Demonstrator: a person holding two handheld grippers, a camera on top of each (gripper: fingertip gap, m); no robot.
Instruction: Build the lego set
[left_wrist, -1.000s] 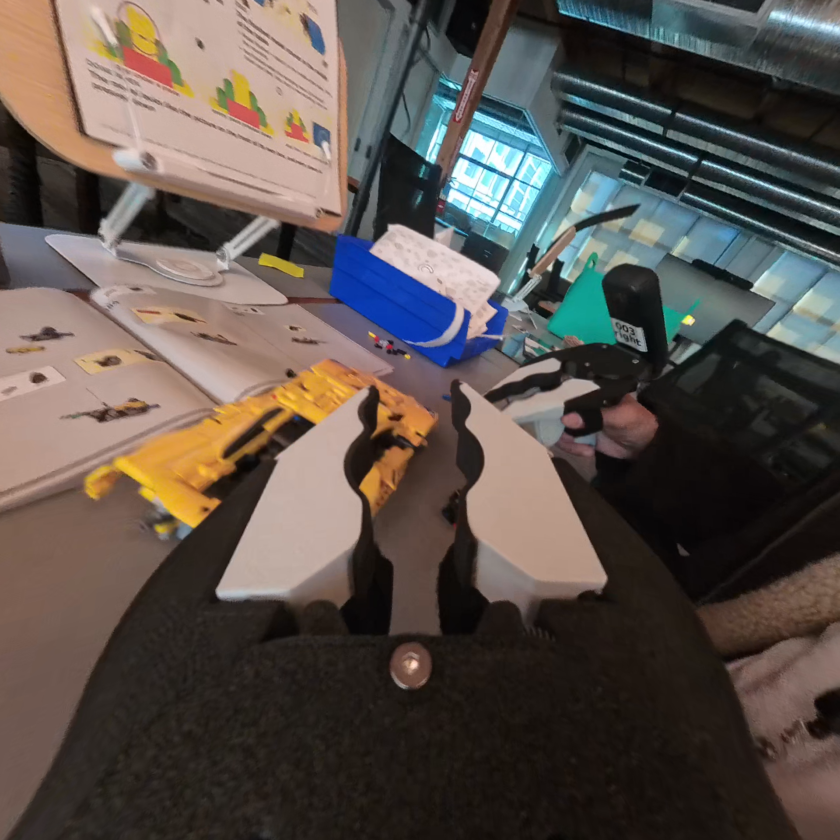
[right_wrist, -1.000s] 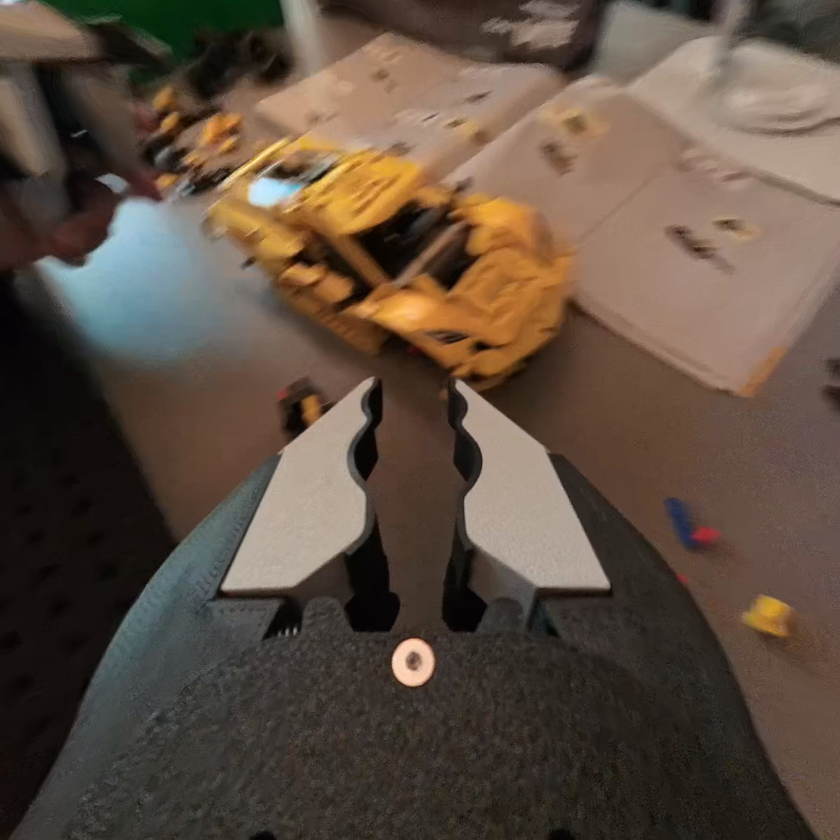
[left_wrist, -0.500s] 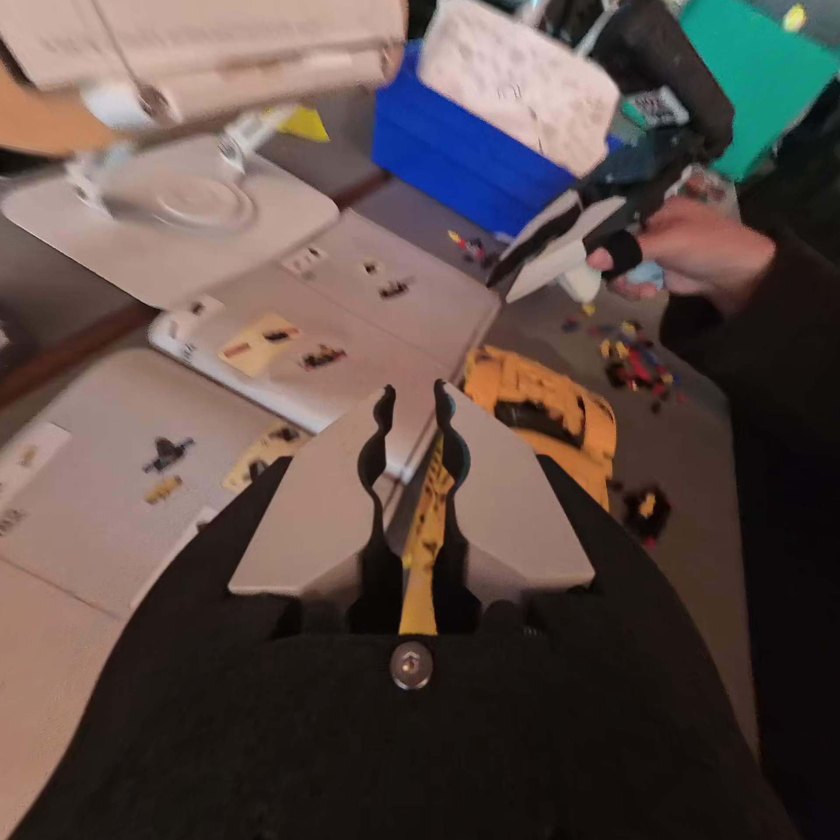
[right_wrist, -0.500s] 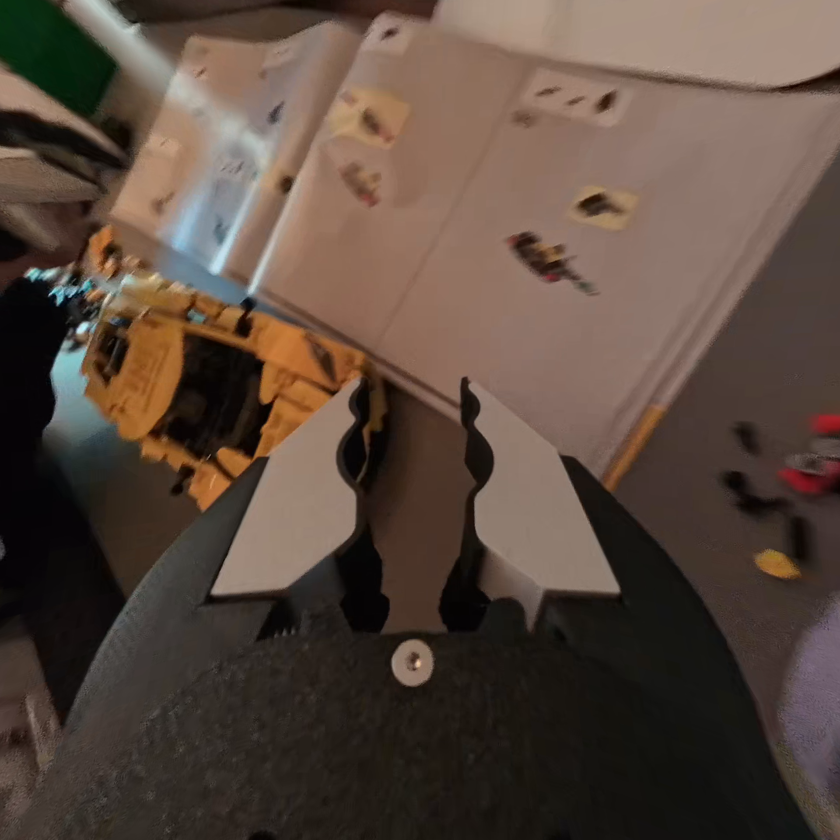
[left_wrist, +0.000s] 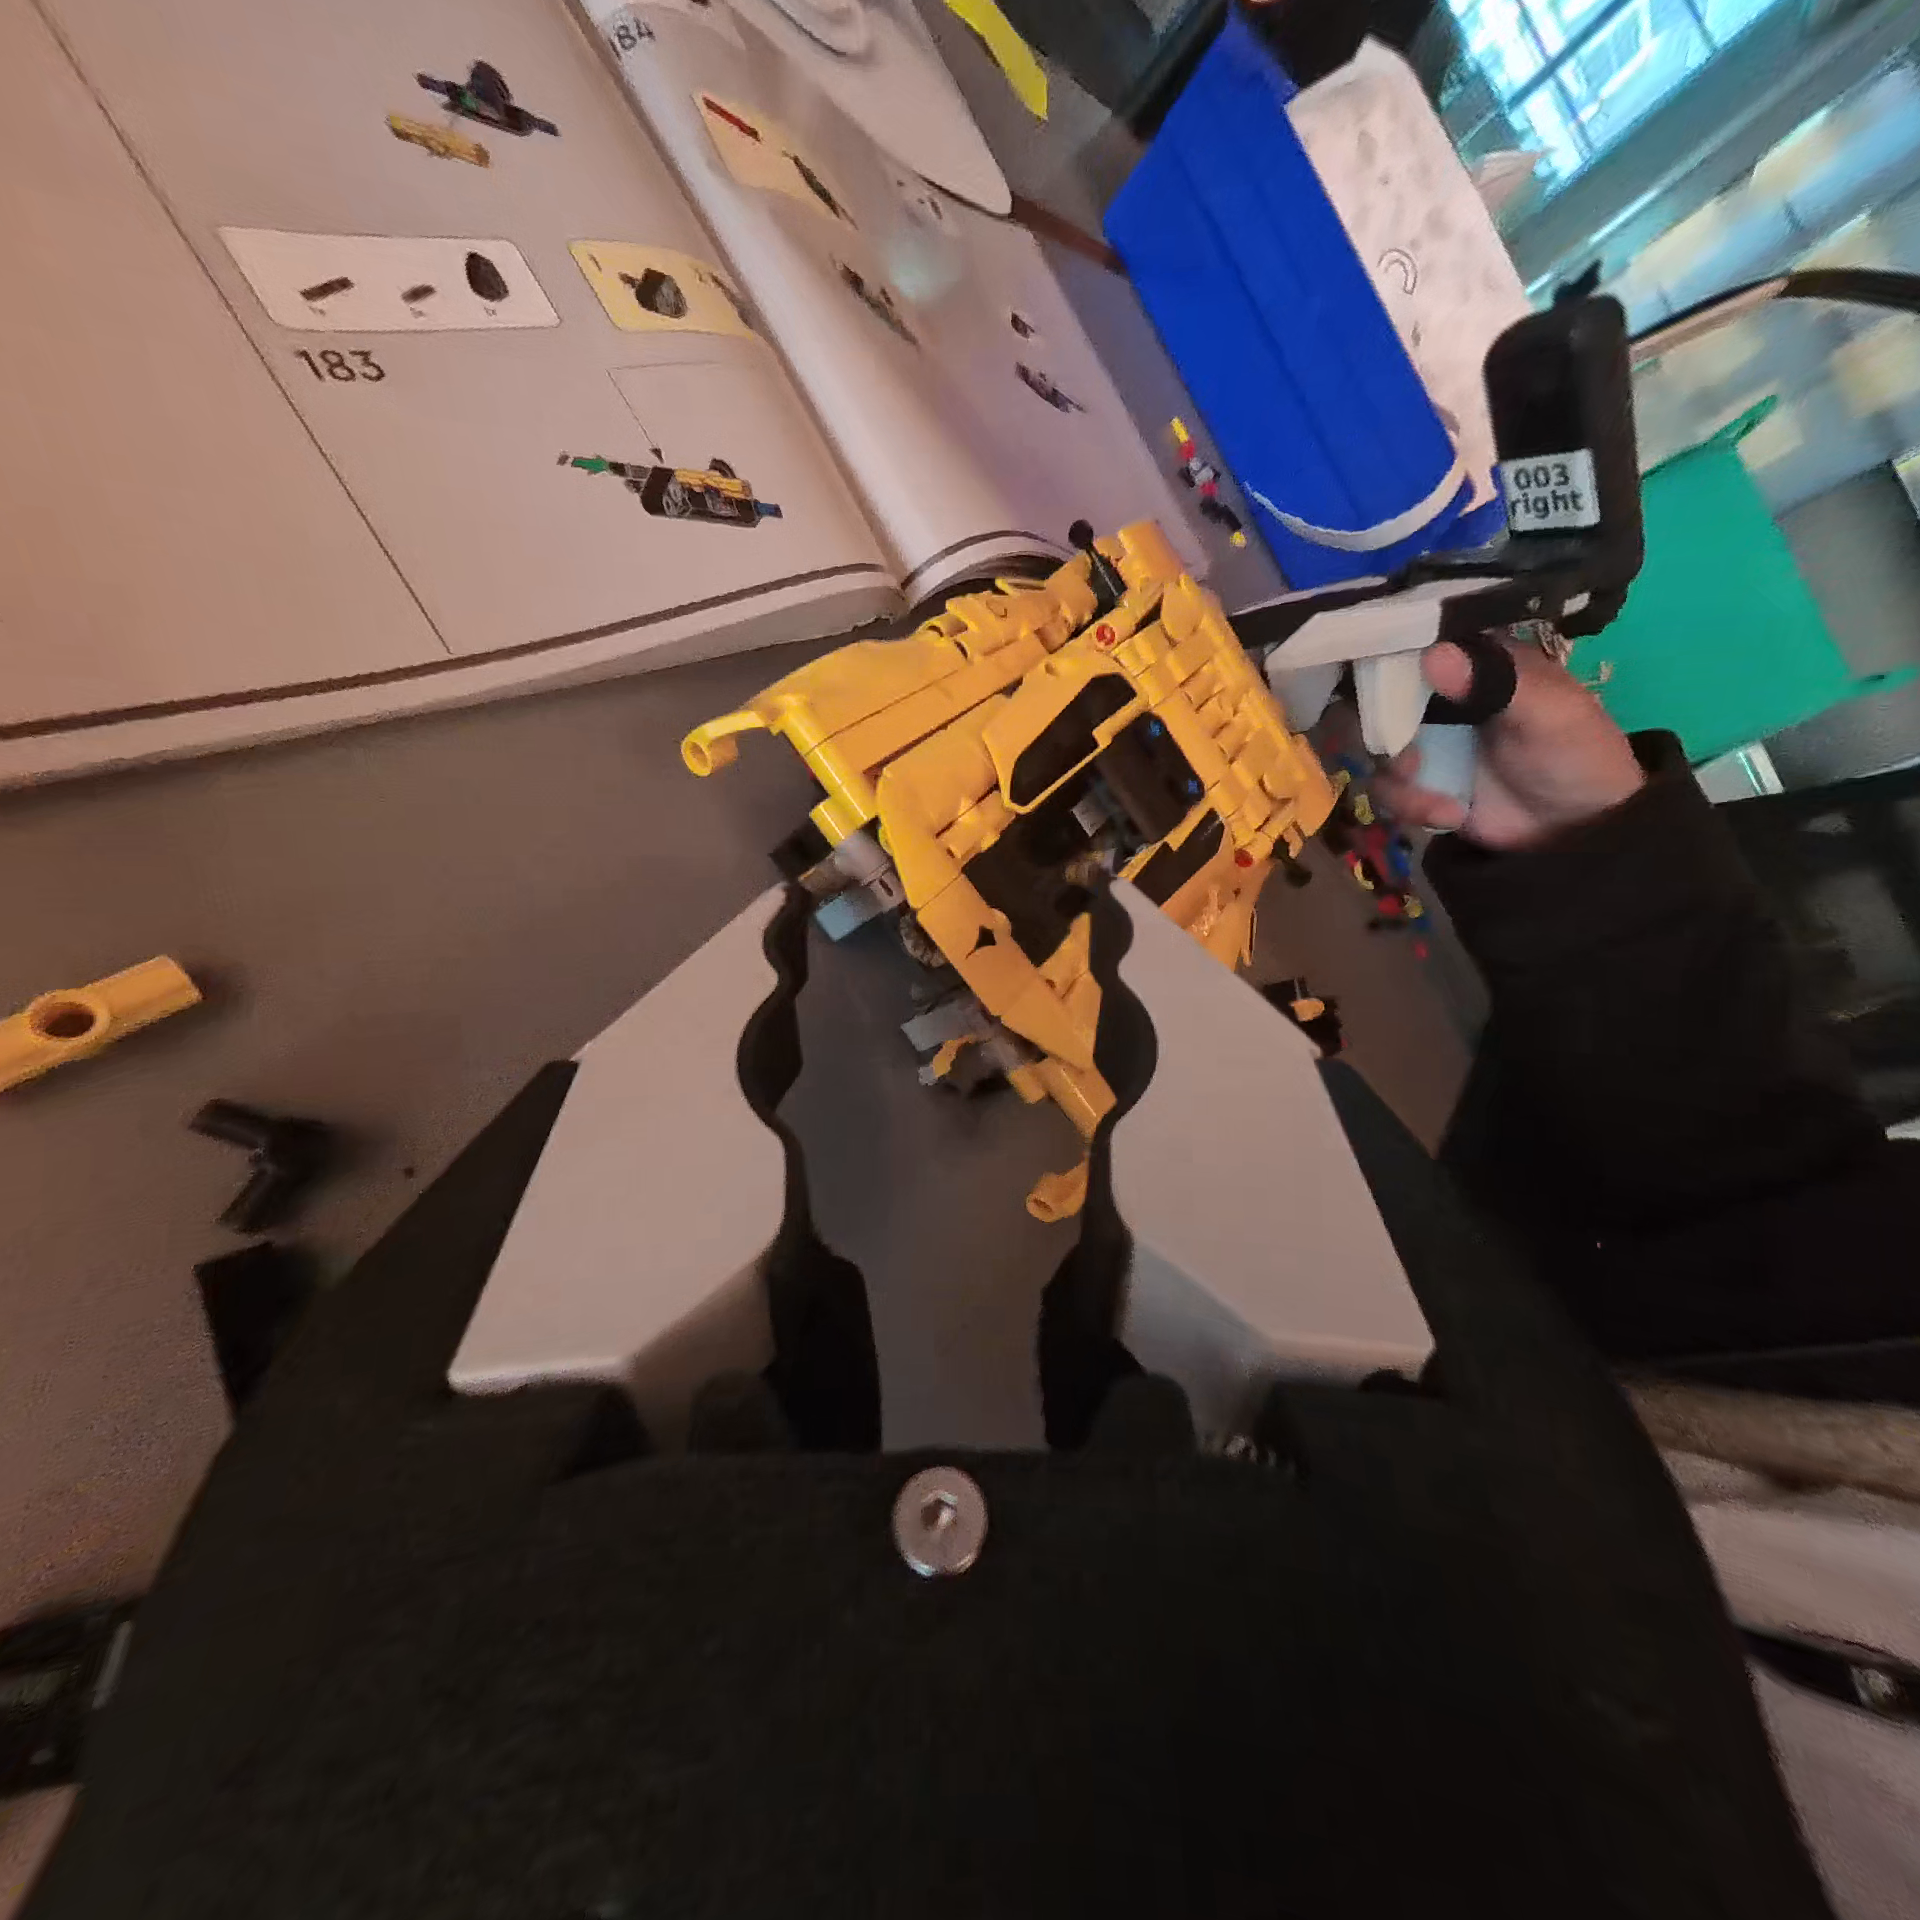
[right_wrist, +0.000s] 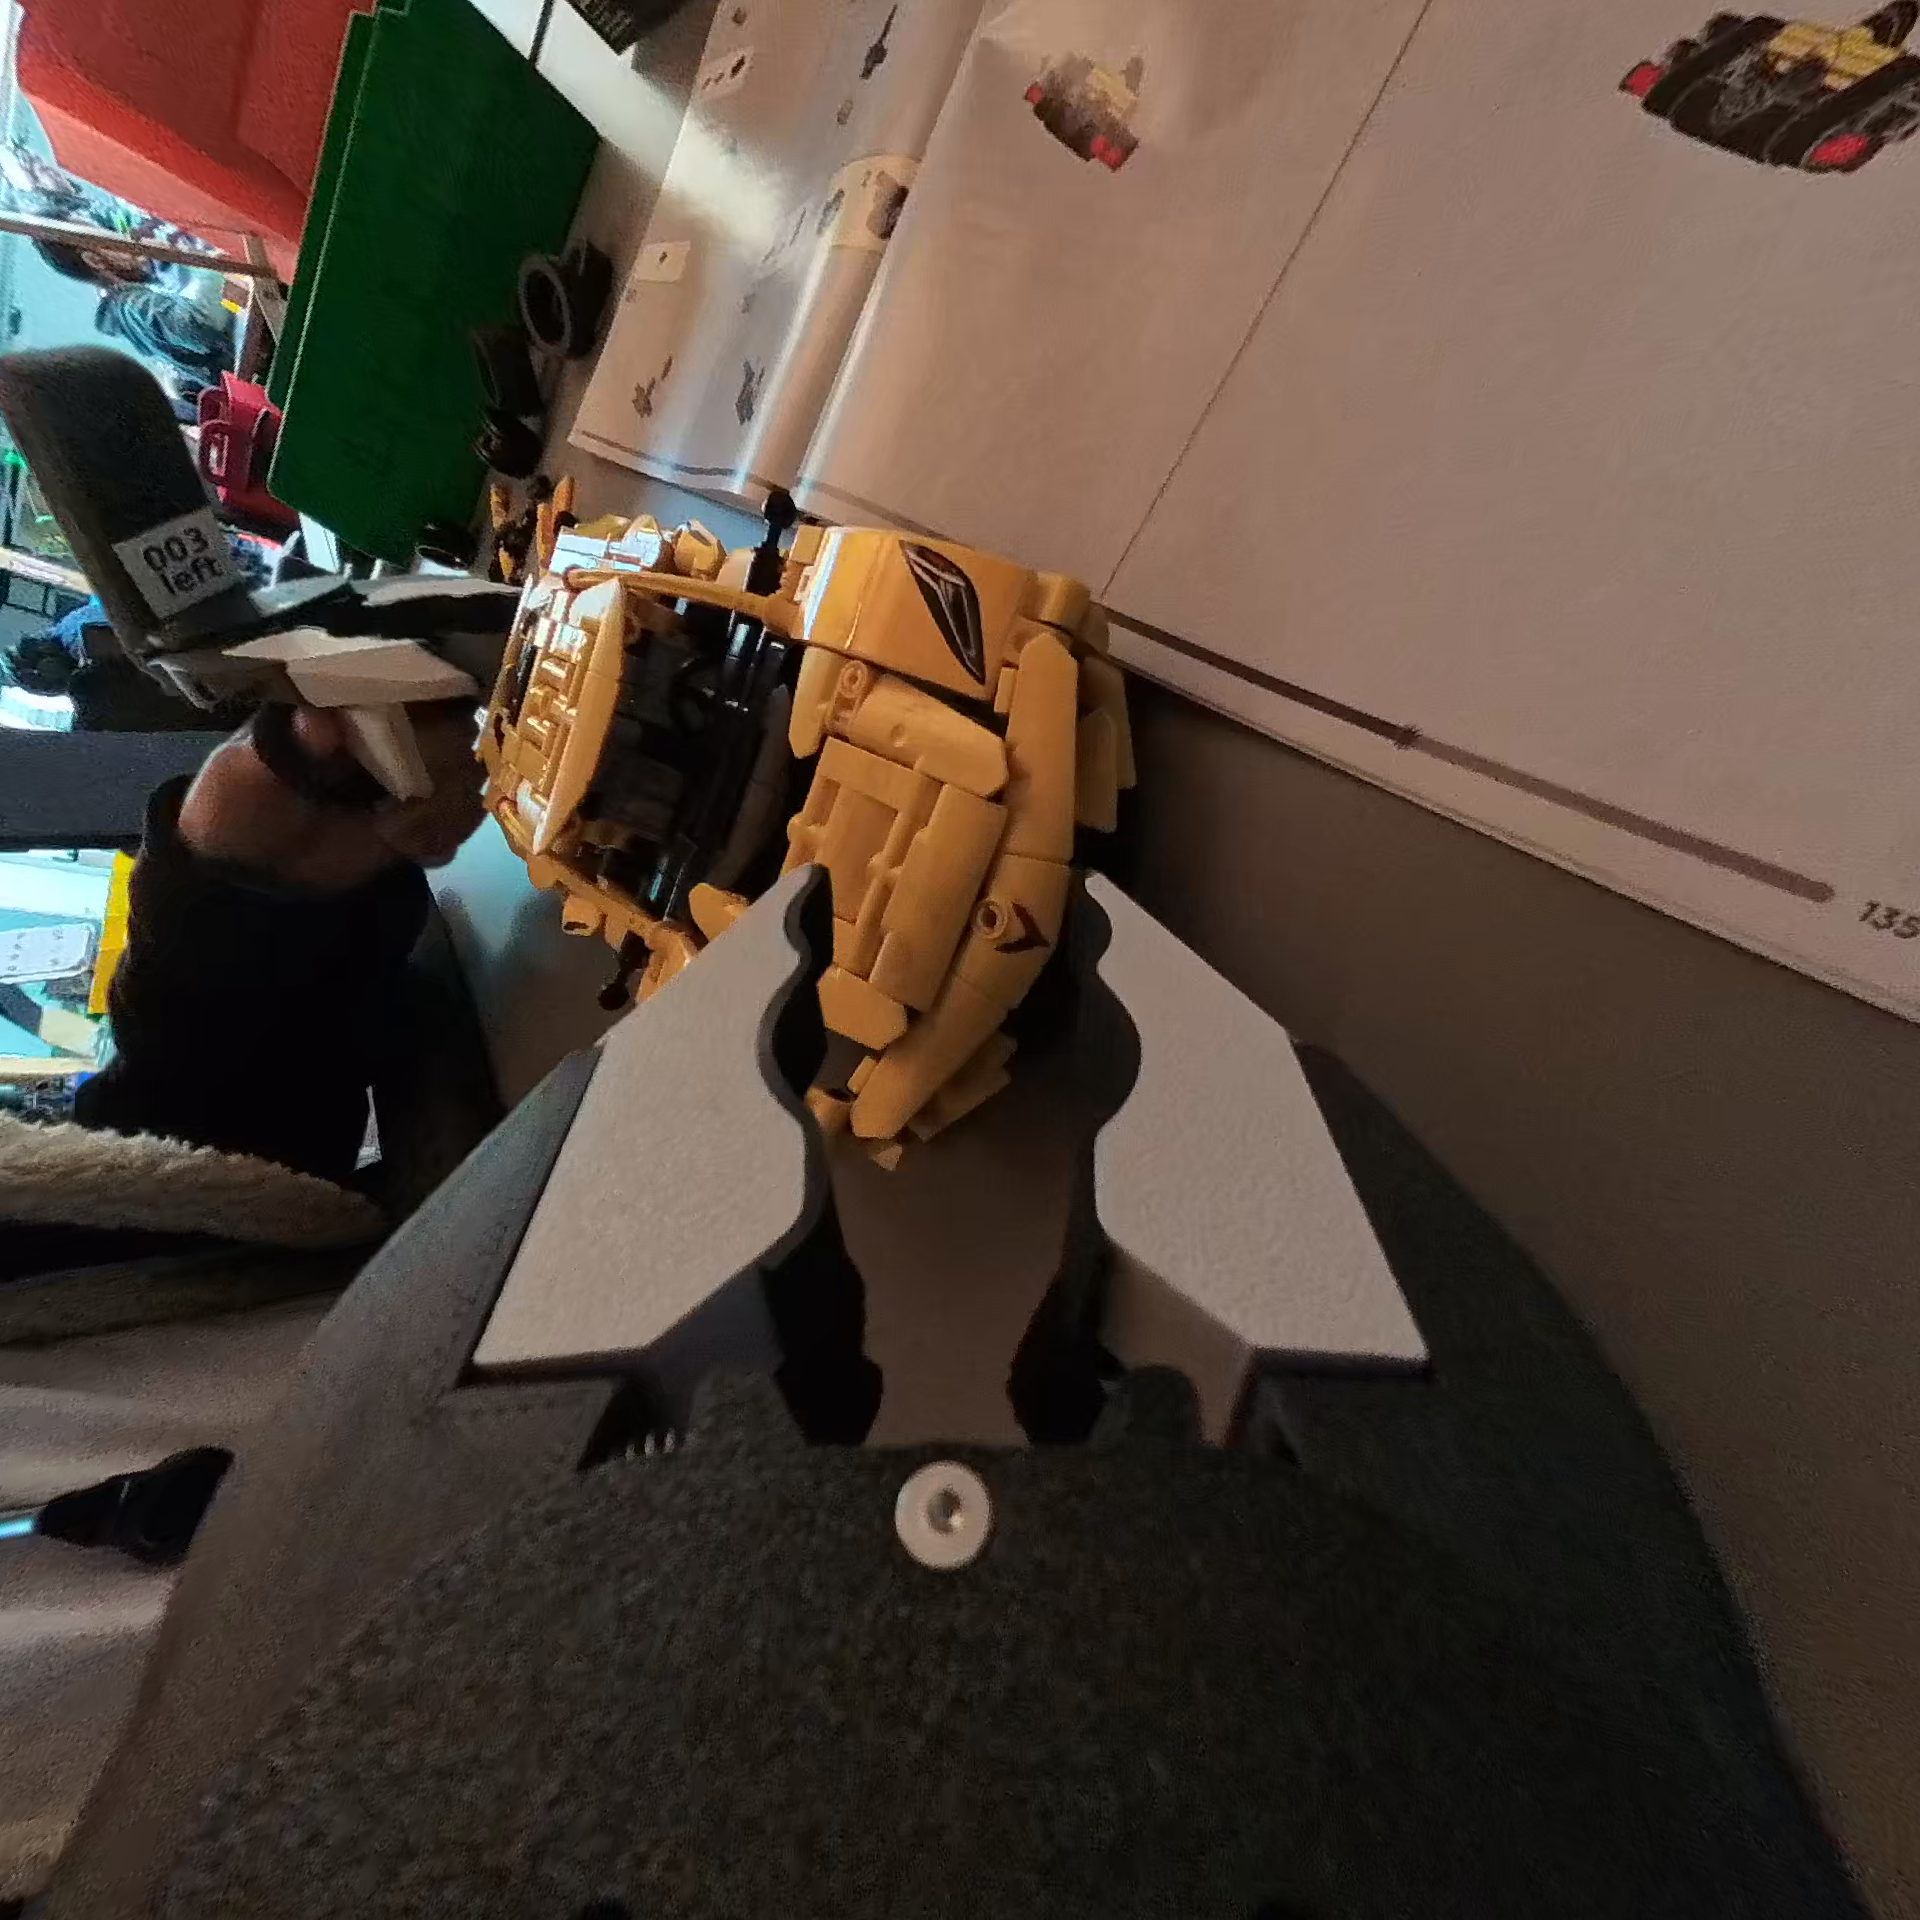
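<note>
On the grey worktop (left_wrist: 364, 883), both grippers' fingers (left_wrist: 665, 1164) (right_wrist: 675, 1174) gape around my half-built yellow brick car (left_wrist: 1039, 748); I'd squeeze solid bodywork only.

Light: dim indoor, window daylight (background) | Glare: booklet pages (right_wrist: 800, 343) | Blur: edges | Distortion: wide-angle

Right gripper (right_wrist: 951, 894): grey-faced fingers spread wide on either side of the model's near end; contact unclear.
Model: a yellow brick-built car (right_wrist: 831, 769) with black inner parts, tipped on its side on the grey tabletop (right_wrist: 1558, 1039).
Left gripper (right_wrist: 457, 644): at the car's far end, held by a hand (right_wrist: 312, 800) in a dark sleeve.
Booklet: open white instruction pages (right_wrist: 1403, 364) just behind the car.
Baseplate: a flat green studded plate (right_wrist: 416, 260), black tyres (right_wrist: 551, 301) beside it.
</note>
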